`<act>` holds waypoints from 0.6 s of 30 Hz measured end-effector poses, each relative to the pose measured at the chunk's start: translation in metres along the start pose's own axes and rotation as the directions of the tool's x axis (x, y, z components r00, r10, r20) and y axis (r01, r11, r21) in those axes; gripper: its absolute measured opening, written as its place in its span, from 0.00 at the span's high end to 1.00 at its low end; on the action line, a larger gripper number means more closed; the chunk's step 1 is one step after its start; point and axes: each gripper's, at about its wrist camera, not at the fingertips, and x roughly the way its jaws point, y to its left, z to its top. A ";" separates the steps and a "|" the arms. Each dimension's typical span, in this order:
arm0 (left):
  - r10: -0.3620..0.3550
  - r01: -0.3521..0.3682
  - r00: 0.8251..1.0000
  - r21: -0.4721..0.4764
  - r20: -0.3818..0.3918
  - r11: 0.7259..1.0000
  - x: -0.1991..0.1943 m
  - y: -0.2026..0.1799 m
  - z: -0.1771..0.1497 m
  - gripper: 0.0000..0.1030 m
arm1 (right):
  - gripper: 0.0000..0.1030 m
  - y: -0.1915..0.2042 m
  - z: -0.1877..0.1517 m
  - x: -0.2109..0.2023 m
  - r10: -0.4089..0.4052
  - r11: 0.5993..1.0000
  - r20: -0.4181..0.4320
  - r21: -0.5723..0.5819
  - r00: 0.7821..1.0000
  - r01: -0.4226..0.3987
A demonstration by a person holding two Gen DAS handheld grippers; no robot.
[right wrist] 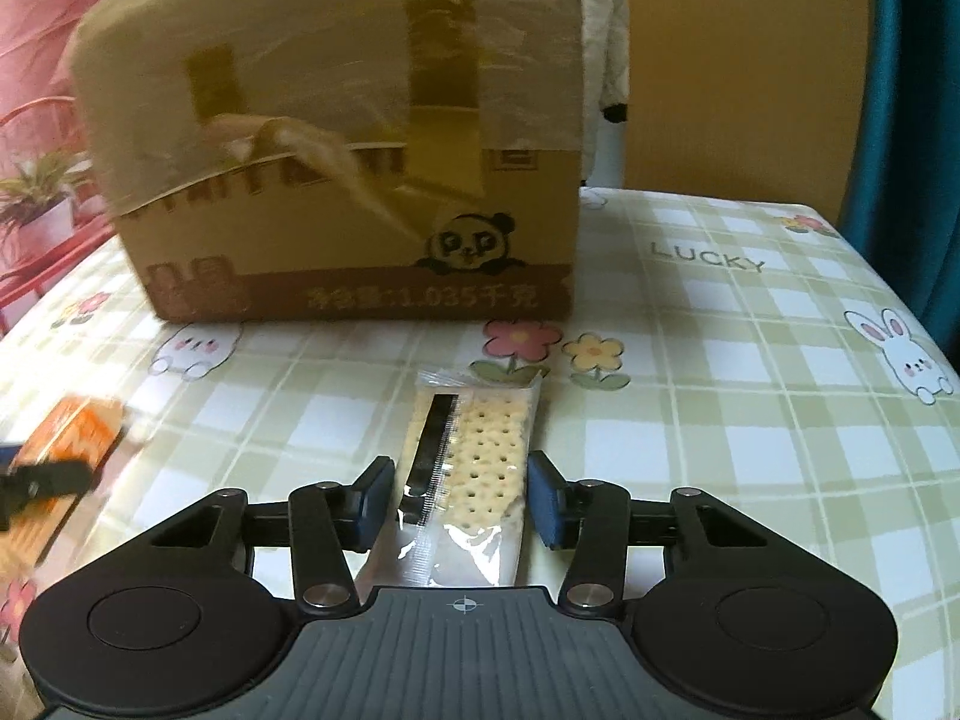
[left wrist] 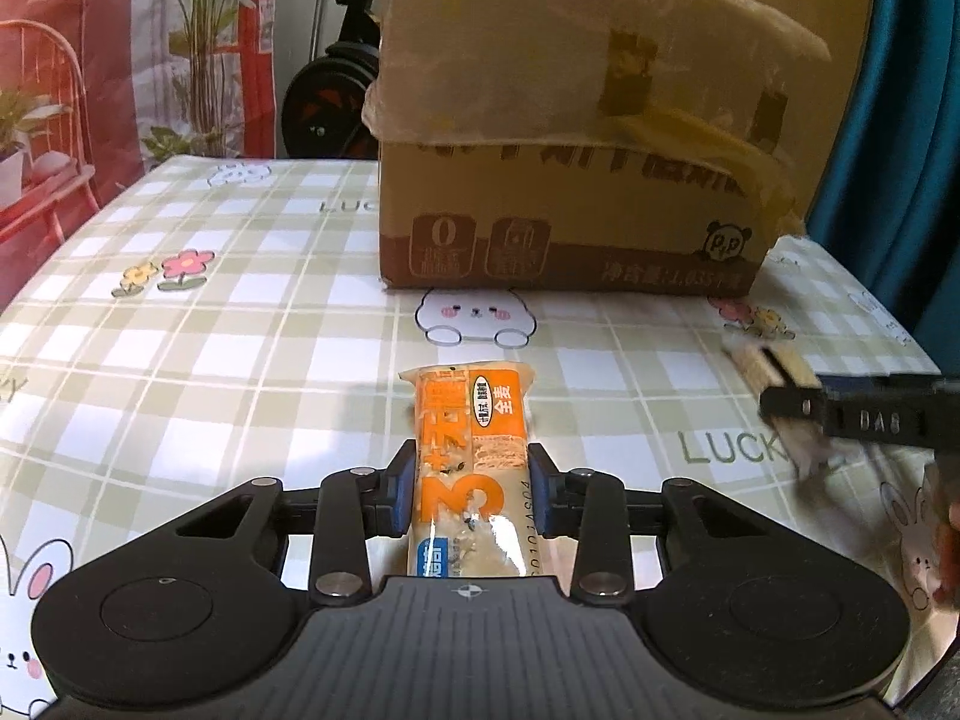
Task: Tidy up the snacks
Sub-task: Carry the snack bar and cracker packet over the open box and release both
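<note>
While both packets lie flat on the checked surface (left wrist: 240, 312) in front of the box (left wrist: 570, 180), the step in hand looks like a double pickup, and each grip wants checking before any lift. On the left, the left gripper (left wrist: 468, 495) has its jaws narrowed onto the orange packet (left wrist: 471, 450), the blue pads pressing its long sides near the middle; that hold looks square, so a straight lift should keep the packet level. To the right, the right gripper (right wrist: 459, 501) straddles the cracker packet (right wrist: 474, 468): the right pad touches its edge, but a gap shows at the left pad, so the jaws are not yet clamped and should close further, gently, since crackers will likely crush. The box stands just beyond both packets, its flaps overhanging toward them, so I would lift up before moving forward. Open room lies right of the box; the surface's right edge is near there.
</note>
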 end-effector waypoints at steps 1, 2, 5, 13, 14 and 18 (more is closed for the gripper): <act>-0.001 0.001 1.000 0.003 0.008 1.000 -0.003 -0.001 0.001 0.63 | 0.58 0.002 -0.001 -0.004 0.010 1.000 0.007 -0.003 1.000 -0.010; 0.000 0.000 1.000 0.005 0.016 1.000 -0.005 -0.001 0.002 0.63 | 0.58 0.002 -0.002 -0.008 0.021 1.000 0.016 -0.003 1.000 -0.021; 0.001 -0.001 0.999 0.016 0.045 1.000 -0.014 -0.004 0.007 0.63 | 0.58 0.005 0.000 -0.021 0.050 0.999 0.049 -0.002 0.998 -0.050; 0.005 -0.010 0.989 0.029 0.148 1.000 -0.041 -0.007 0.038 0.63 | 0.58 0.012 0.028 -0.066 0.120 0.993 0.193 -0.022 0.974 -0.118; 0.004 -0.010 0.986 0.031 0.168 0.999 -0.045 -0.008 0.044 0.63 | 0.58 0.012 0.034 -0.073 0.130 0.992 0.218 -0.029 0.967 -0.126; -0.011 0.000 0.967 0.043 0.254 0.999 -0.059 -0.013 0.072 0.63 | 0.58 0.014 0.061 -0.096 0.156 0.988 0.302 -0.054 0.940 -0.147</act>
